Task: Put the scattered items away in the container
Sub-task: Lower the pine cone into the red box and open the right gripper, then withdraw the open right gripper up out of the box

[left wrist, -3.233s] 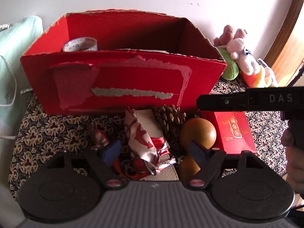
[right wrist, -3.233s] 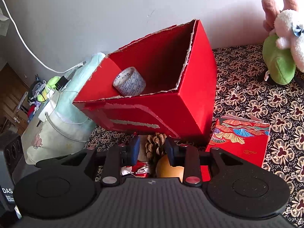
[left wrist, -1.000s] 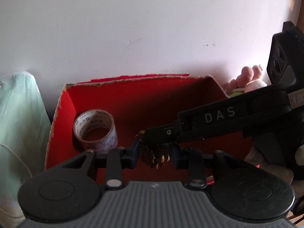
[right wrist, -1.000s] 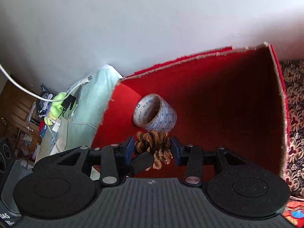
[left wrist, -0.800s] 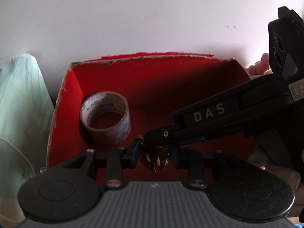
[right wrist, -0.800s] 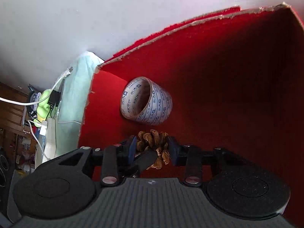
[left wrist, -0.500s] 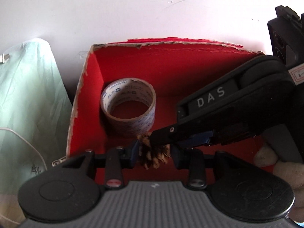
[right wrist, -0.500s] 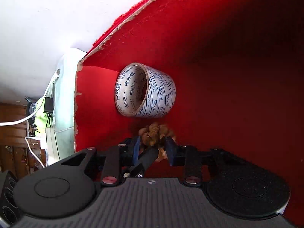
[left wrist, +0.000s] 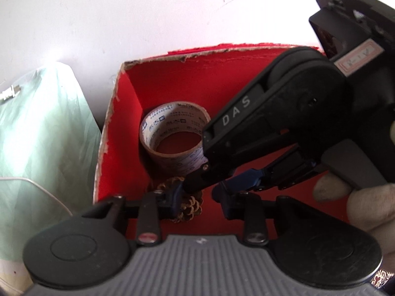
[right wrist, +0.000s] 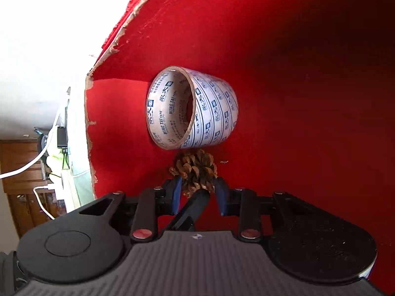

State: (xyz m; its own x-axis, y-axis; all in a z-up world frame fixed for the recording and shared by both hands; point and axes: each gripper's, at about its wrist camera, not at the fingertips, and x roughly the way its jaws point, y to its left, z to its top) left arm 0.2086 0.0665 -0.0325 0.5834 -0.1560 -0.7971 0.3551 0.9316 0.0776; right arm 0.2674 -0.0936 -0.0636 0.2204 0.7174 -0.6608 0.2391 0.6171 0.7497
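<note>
Pine cone (right wrist: 195, 170) low at centre frame, inside red box (right wrist: 308, 61), just below tape roll (right wrist: 192, 108). Right gripper (right wrist: 197, 192) pinching cone; left gripper (left wrist: 200, 197) spread. Release pending; remaining items unseen.

**Inside the box: tape roll behind, pine cone in front**

The open-topped red cardboard box (left wrist: 118, 153) stands against the plain white wall (left wrist: 148, 19), with a pale green fabric bag (left wrist: 44, 135) just beside its left wall. In the box's back left corner lies the printed white roll of packing tape (right wrist: 192, 108), on its side. The brown scaly pine cone (right wrist: 195, 170) sits directly in front of the roll, touching it or nearly so. The right gripper (right wrist: 197, 192) reaches in from the right, its fingers on either side of the cone. The left gripper (left wrist: 200, 202) is at the box's near edge, the cone just inside its left finger.
</note>
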